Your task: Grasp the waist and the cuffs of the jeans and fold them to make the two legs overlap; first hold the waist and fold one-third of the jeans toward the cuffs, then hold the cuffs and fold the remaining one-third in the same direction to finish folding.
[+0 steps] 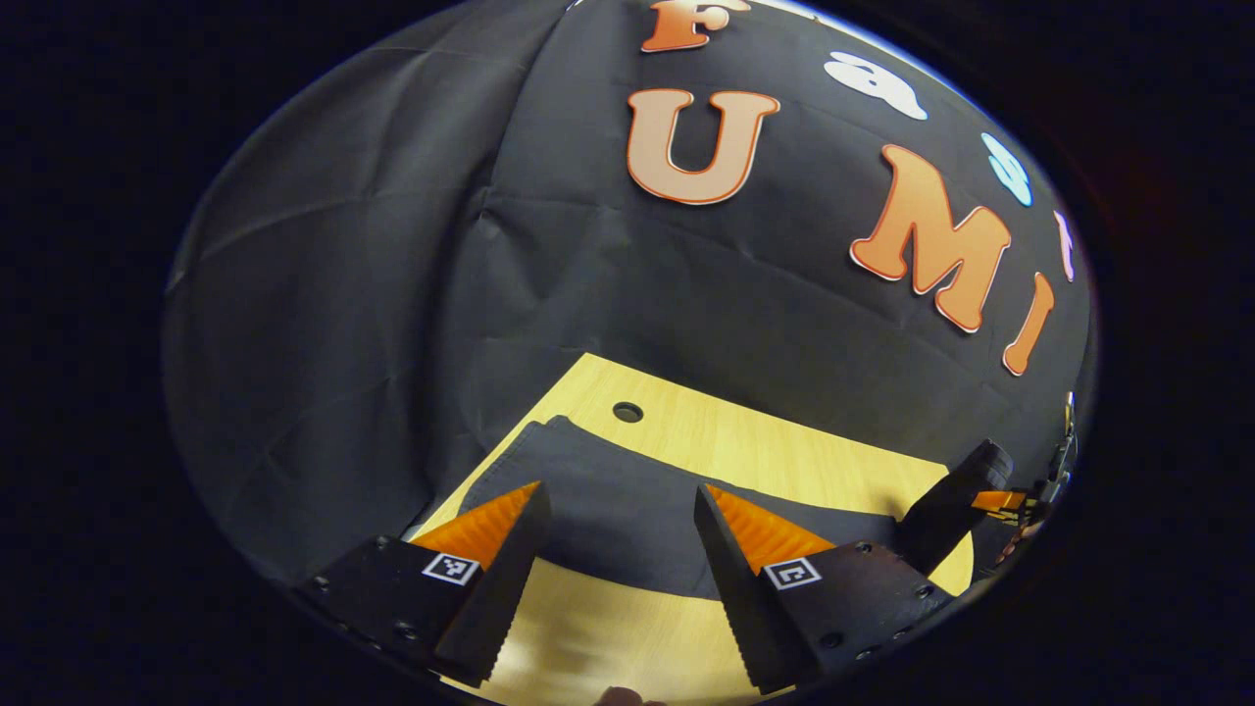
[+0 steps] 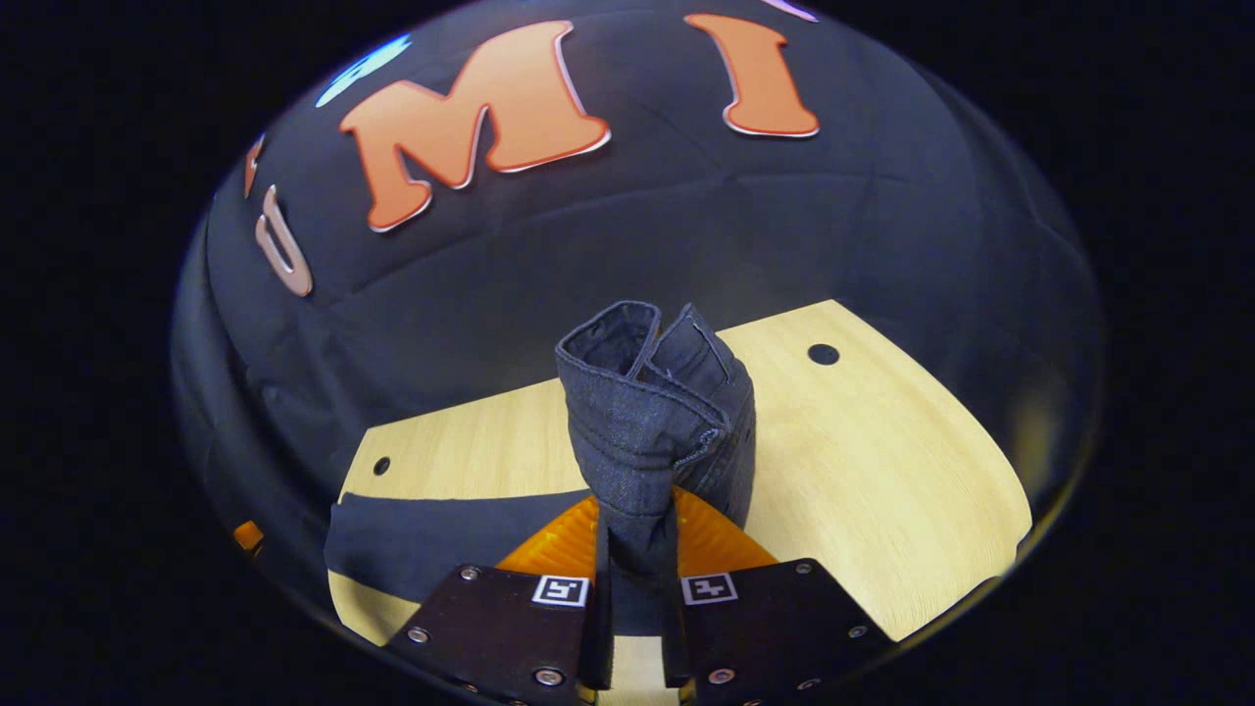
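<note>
Light wood table [image 1: 784, 446] under me, round holes [image 2: 823, 354] near its back corners. Dark jeans [image 1: 627, 510] lie flat on it; waist end is lifted off the top.

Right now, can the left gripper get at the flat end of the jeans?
Probably yes: the left gripper is open just short of the jeans lying flat on the table, with nothing between.

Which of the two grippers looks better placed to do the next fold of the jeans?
Right. The right gripper is shut on a bunched end of the jeans, lifted off the table. The left gripper hangs open, holding nothing.
</note>
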